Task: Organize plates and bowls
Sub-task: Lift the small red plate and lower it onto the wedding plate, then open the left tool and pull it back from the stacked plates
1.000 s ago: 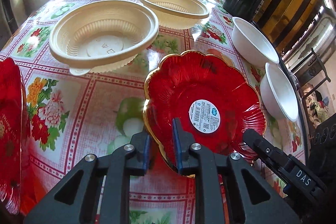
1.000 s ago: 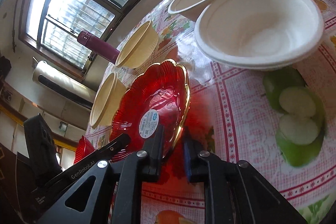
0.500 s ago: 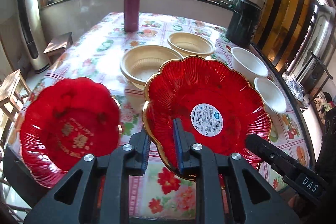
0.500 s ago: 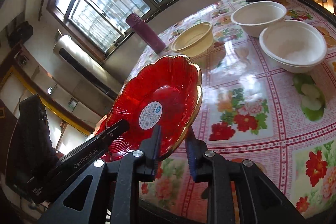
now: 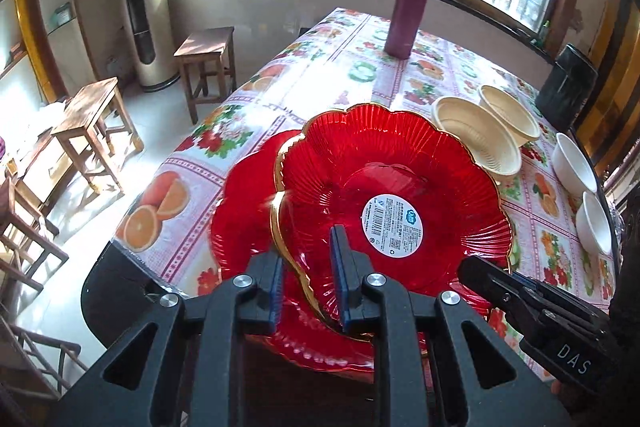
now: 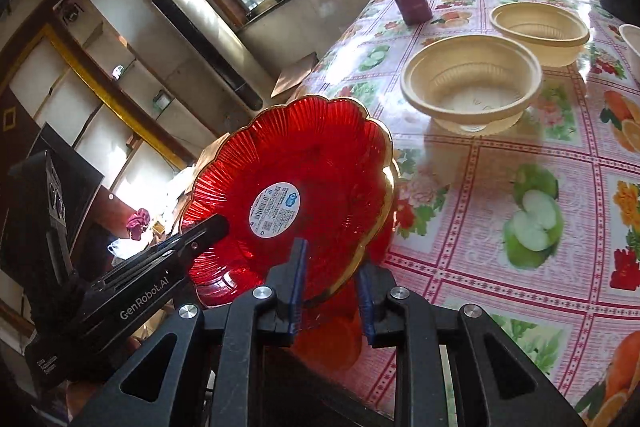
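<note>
A red scalloped plate (image 5: 400, 179) with a gold rim and a round white label hangs tilted above the table, held from two sides. My left gripper (image 5: 306, 275) is shut on its near rim. My right gripper (image 6: 332, 283) is shut on the rim of the same plate (image 6: 304, 163), and one of its fingers (image 5: 480, 275) shows at the plate's right edge. Just beneath lies a second red plate (image 5: 244, 219) at the table's near left corner. Two beige bowls (image 5: 472, 135) (image 5: 508, 111) and two white bowls (image 5: 572, 159) (image 5: 596, 223) stand to the right.
A maroon flask (image 5: 408, 11) stands at the far end of the flowered tablecloth (image 5: 320, 75). A black jug (image 5: 564, 87) is at the right edge. Wooden stools (image 5: 208, 47) (image 5: 88, 103) stand on the floor left of the table.
Both grippers have carried the red plate up and to the left across the table. It now hangs over the second red plate, and the bowls lie farther off to the right.
</note>
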### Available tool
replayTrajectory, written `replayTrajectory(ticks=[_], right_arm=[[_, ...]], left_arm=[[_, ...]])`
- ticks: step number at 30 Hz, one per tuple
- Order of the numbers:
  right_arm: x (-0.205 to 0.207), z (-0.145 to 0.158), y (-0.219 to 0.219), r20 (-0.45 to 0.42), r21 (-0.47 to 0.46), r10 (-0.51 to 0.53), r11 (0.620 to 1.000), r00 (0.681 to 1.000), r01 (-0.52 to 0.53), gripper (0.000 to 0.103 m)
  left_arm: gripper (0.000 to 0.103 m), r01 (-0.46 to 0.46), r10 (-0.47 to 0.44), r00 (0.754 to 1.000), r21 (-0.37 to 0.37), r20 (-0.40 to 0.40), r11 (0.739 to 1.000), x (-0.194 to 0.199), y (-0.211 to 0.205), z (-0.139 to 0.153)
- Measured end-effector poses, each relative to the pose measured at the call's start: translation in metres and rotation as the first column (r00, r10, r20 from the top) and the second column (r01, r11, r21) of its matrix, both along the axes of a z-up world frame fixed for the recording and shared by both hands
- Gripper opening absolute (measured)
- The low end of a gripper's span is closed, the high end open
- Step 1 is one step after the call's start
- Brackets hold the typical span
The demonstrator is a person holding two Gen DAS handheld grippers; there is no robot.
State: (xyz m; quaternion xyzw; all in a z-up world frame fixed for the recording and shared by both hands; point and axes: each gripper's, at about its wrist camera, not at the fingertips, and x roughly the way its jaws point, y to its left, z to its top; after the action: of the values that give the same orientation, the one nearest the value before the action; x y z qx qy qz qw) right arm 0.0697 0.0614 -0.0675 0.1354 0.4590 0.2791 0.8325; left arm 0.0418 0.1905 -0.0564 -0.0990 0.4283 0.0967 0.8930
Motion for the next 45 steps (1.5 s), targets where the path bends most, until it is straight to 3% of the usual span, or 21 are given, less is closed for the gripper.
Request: replayTrajectory(ticks=[5,8,12,13,14,16,19,22,23,25,27,29,32,36,38,40,42,45], right_arm=[[0.010,-0.018,0.025,-0.092,-0.015,0.031,0.999,0.995,-0.033,0.025],[0.011,-0.021,0.030,-0.100,-0.056,0.036,0.998,0.994,-0.042,0.028],[0.009,-0.016,0.030,-0.106,-0.098,0.056,0.993,0.993,-0.067,0.034],[0.007,-0.013,0.028,-0.098,-0.107,0.057,0.992,0.994,-0.067,0.042],[0.005,-0.008,0.022,-0.089,-0.112,0.058,0.991,0.994,-0.068,0.044],[-0.001,0.002,0.013,-0.054,-0.104,0.074,0.991,0.996,-0.079,0.056],[-0.012,0.014,-0.006,0.029,-0.100,0.068,0.993,0.997,-0.065,0.074],[-0.028,0.027,-0.032,0.167,-0.079,0.031,0.997,0.986,-0.018,0.077],[-0.034,0.033,-0.042,0.219,-0.071,0.003,0.997,0.976,0.013,0.079],[-0.050,0.047,-0.066,0.354,-0.041,-0.086,0.993,0.931,0.107,0.093],[-0.072,0.061,-0.093,0.498,0.027,-0.207,0.974,0.842,0.224,0.103],[-0.089,0.071,-0.121,0.583,0.119,-0.308,0.948,0.752,0.297,0.103],[-0.101,0.079,-0.160,0.599,0.206,-0.427,0.900,0.678,0.384,0.103],[-0.118,0.086,-0.205,0.620,0.251,-0.532,0.831,0.577,0.497,0.103],[-0.130,0.090,-0.222,0.654,0.256,-0.546,0.811,0.524,0.526,0.103],[-0.138,0.093,-0.237,0.673,0.251,-0.553,0.795,0.491,0.552,0.103],[-0.140,0.093,-0.248,0.667,0.240,-0.562,0.784,0.489,0.572,0.103],[-0.139,0.087,-0.264,0.632,0.227,-0.579,0.774,0.515,0.592,0.103]], left_arm=[[0.020,-0.025,0.026,0.997,0.011,-0.078,1.000,0.007,0.019,-0.019],[0.022,-0.046,0.049,0.993,0.027,-0.106,0.999,0.009,0.025,-0.025],[0.025,-0.061,0.061,0.995,0.003,-0.084,0.998,0.003,0.032,-0.017],[0.030,-0.073,0.073,0.994,0.005,-0.077,0.997,0.002,0.034,-0.014],[0.043,-0.087,0.088,0.994,0.015,-0.066,0.996,0.000,0.034,-0.010],[0.061,-0.114,0.115,0.993,0.049,-0.013,0.992,-0.006,0.033,-0.001],[0.064,-0.143,0.130,0.987,0.137,0.100,0.980,-0.017,0.022,0.016],[0.082,-0.154,0.108,0.967,0.194,0.228,0.969,-0.031,0.002,0.035],[0.083,-0.150,0.090,0.957,0.205,0.276,0.967,-0.036,-0.006,0.042],[0.083,-0.137,0.044,0.928,0.228,0.370,0.964,-0.050,-0.024,0.056],[0.085,-0.137,-0.006,0.882,0.269,0.471,0.953,-0.067,-0.046,0.070],[0.090,-0.141,-0.071,0.824,0.326,0.562,0.935,-0.085,-0.069,0.083],[0.103,-0.172,-0.149,0.722,0.383,0.676,0.908,-0.109,-0.098,0.097],[0.103,-0.225,-0.254,0.566,0.443,0.785,0.868,-0.137,-0.132,0.105],[0.103,-0.249,-0.293,0.514,0.467,0.806,0.848,-0.143,-0.147,0.106],[0.103,-0.210,-0.330,0.518,0.491,0.789,0.846,-0.139,-0.159,0.108],[0.103,-0.119,-0.365,0.560,0.508,0.744,0.853,-0.126,-0.170,0.111],[0.103,0.019,-0.385,0.642,0.488,0.663,0.872,-0.102,-0.183,0.107]])
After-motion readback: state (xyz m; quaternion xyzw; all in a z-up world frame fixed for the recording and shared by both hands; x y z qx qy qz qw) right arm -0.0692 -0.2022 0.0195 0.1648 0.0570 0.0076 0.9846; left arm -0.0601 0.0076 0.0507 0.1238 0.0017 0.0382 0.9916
